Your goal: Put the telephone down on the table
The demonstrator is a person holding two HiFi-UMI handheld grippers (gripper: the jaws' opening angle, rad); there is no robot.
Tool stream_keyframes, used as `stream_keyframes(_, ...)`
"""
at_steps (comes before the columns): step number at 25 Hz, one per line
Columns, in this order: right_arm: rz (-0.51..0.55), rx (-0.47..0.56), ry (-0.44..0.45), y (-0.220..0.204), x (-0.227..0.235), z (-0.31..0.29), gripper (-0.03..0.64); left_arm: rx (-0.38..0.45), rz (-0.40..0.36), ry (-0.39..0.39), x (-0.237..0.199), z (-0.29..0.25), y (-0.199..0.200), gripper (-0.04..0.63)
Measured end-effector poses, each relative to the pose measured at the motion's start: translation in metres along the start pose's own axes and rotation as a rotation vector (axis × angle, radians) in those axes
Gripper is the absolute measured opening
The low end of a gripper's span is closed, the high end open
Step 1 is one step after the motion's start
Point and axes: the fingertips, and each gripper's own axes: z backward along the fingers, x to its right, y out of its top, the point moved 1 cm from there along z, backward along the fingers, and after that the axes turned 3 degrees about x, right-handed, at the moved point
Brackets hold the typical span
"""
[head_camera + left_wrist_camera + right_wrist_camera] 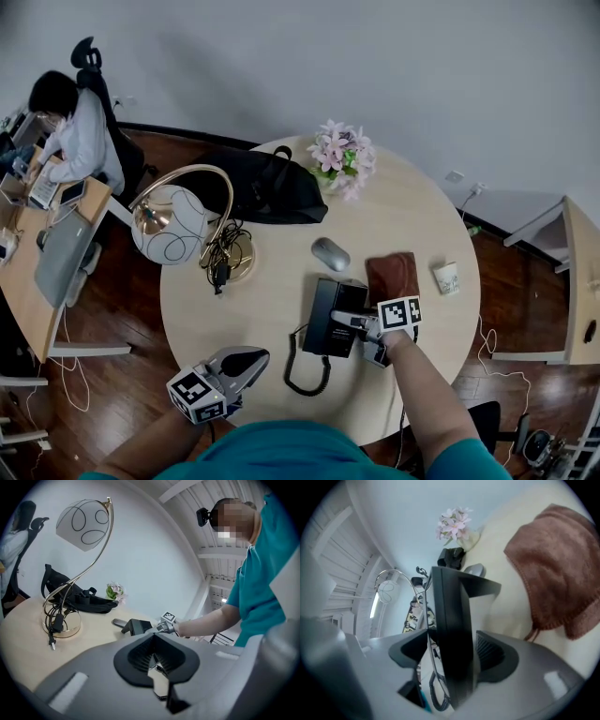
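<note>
Right gripper view alone shows right claw [452, 651] apart, black telephone [449, 611] edge-on between, unclamped. Left claw [153, 639] together, empty.

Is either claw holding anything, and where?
Nothing is gripped: the black desk telephone sits loose between the open jaws of the right gripper. The left gripper is shut, empty.

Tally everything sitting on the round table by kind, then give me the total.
Lamp: 1
Black bag: 1
Flower bunch: 1
Computer mouse: 1
Brown cloth: 1
Paper cup: 1
Telephone: 1
Total: 7
</note>
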Motion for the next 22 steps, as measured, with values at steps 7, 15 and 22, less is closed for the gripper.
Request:
stream_keyframes(7,-0.014,0.032,-0.085,-0.010,0.007,0.034,0.325,0.024,0.001,-0.003,0.002,0.011,0.005,0.006)
stream_keyframes(15,-0.054,0.248,0.099,-0.039,-0.060,0.092,0.252,0.034,-0.053,-0.067,0.012,0.038,0.017,0.005)
stream_keyframes(22,0.065,0.434,0.225,-0.086,-0.140,0.146,0.113,0.062,-0.071,-0.099,0.031,0.063,0.026,0.005)
